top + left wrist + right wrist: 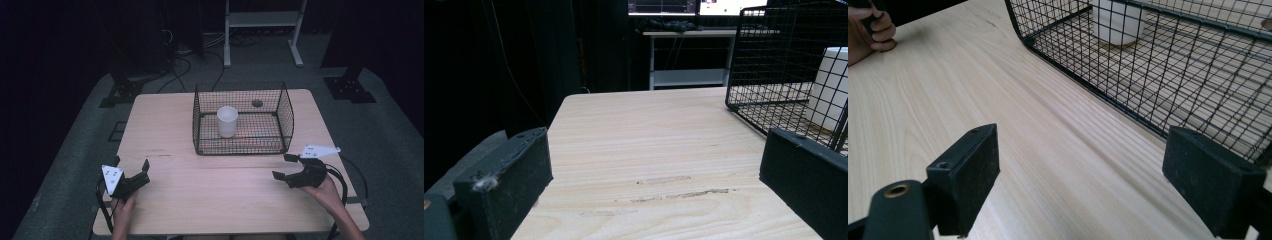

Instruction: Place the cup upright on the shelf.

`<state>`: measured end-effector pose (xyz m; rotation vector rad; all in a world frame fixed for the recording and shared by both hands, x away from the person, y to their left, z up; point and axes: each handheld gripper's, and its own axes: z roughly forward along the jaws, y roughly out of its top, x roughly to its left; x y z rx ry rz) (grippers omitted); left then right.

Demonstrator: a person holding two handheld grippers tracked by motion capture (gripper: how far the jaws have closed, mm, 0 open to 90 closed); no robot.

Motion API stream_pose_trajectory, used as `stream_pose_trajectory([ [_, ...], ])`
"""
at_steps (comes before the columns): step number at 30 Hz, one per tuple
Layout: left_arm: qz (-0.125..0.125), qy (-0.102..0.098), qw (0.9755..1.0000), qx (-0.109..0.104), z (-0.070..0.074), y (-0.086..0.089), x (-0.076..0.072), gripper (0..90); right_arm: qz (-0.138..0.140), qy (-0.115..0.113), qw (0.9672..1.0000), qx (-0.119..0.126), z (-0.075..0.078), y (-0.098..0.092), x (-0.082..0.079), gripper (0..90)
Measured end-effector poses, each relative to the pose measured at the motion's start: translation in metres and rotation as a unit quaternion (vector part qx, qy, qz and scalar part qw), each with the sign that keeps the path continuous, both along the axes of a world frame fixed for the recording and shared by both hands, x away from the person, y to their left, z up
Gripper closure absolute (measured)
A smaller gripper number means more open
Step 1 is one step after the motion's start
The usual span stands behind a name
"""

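A black wire basket [240, 142] stands at the middle of the far half of the light wooden table [225, 200]. Inside it a white cup [227, 121] stands upright. My left gripper [131, 163] rests near the front left of the table, open, with nothing between its jaws. The left gripper view looks past its own jaws [654, 150] at the basket [774, 60] and cup [831, 85] off to the right. My right gripper [283, 166] is at the front right, just before the basket's near right corner, open and holding nothing. Close ahead of its jaws [1083, 145] lie the basket wall [1088, 85] and the cup [1120, 20].
A white shelf frame [262, 20] stands beyond the table, with cables [185, 55] on the floor beside it. Black stand bases [120, 92] [350, 87] sit off both far corners. The hand holding the left gripper [868, 30] shows in the right gripper view.
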<state>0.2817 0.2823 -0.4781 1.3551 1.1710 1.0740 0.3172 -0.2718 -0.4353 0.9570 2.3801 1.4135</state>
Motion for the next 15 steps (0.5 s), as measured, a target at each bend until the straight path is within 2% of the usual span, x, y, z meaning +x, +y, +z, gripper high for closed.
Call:
stream_pose_trajectory([
  [2, 0.0, 0.0, 1.0, -0.001, 0.0, 0.0, 0.0, 0.0, -0.006, -0.005, 1.0, 0.001, -0.003, -0.002, -0.005, 14.2],
  [8, 0.0, 0.0, 1.0, 0.0, 0.0, 0.0, 0.0, 0.0, -0.028, -0.02, 0.9989, 0.033, -0.011, -0.012, -0.024, 14.2],
  [13, 0.0, 0.0, 1.0, 0.0, 0.0, 0.0, 0.0, 0.0, -0.043, -0.022, 0.9961, 0.074, -0.023, -0.016, -0.038, 14.2],
  [15, 0.0, 0.001, 1.0, 0.0, 0.0, 0.0, 0.0, 0.0, -0.044, -0.027, 0.9964, 0.067, -0.024, -0.014, -0.043, 14.1],
])
